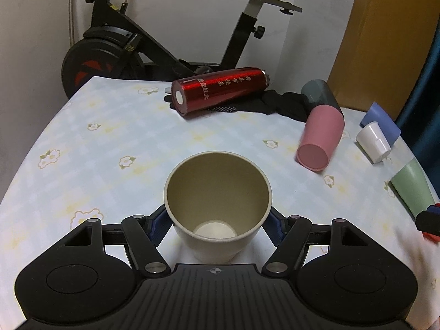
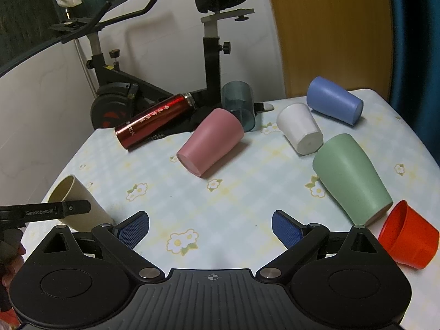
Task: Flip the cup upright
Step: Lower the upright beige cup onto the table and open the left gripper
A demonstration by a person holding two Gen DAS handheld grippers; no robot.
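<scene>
One beige cup, pinched in left hand-held gripper, tilted above counter, mid-flip. Right hand-held gripper: spread, idle. Next: level cup, lower base onto counter, release.

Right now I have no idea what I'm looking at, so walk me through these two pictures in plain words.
A person holds a two-finger gripper in each hand; a fisheye camera on each looks along its fingers. The left wrist view shows the left gripper closed on a beige cup, its mouth tipped up towards the camera. The right wrist view shows the right gripper, open and holding nothing. On the flowered tablecloth lie tipped cups: pink cup, white cup, blue cup, green cup, orange cup, a clear grey cup, plus a red flask. An exercise bike stands behind.
</scene>
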